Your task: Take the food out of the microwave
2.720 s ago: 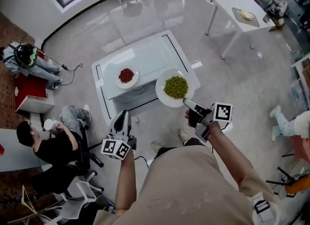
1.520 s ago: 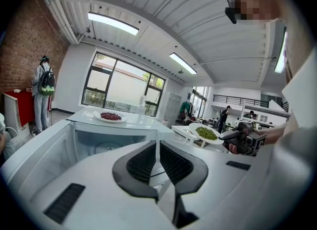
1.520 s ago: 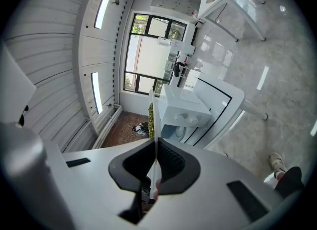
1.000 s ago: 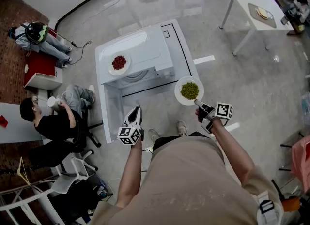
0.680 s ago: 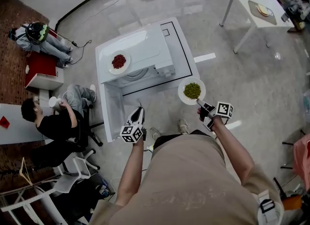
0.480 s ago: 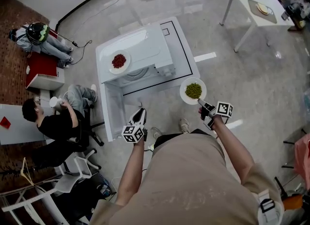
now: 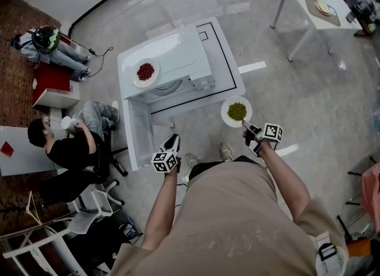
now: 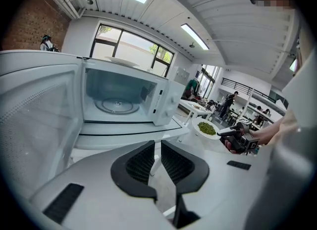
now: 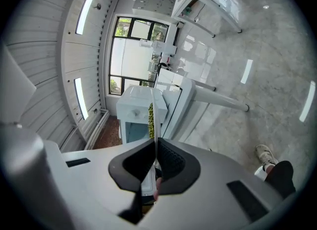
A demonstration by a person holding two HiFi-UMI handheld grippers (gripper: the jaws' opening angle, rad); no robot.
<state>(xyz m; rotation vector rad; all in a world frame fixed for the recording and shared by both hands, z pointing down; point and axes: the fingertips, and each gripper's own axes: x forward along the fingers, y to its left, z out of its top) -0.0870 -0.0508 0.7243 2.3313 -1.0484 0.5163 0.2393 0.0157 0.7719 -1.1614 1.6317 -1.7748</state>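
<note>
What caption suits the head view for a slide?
Right tongs grip a plate of peas beside the open microwave.

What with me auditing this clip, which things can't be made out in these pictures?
- Microwave cavity: head view, hidden under its own top.
- Green-food plate: right gripper view, edge-on; the right tool covers its rim.
- Red food: head view, too small to identify.

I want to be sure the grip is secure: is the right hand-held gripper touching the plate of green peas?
Touching. The right gripper view shows the plate edge-on, its rim pinched in the right hand-held gripper, jaws shut.
</note>
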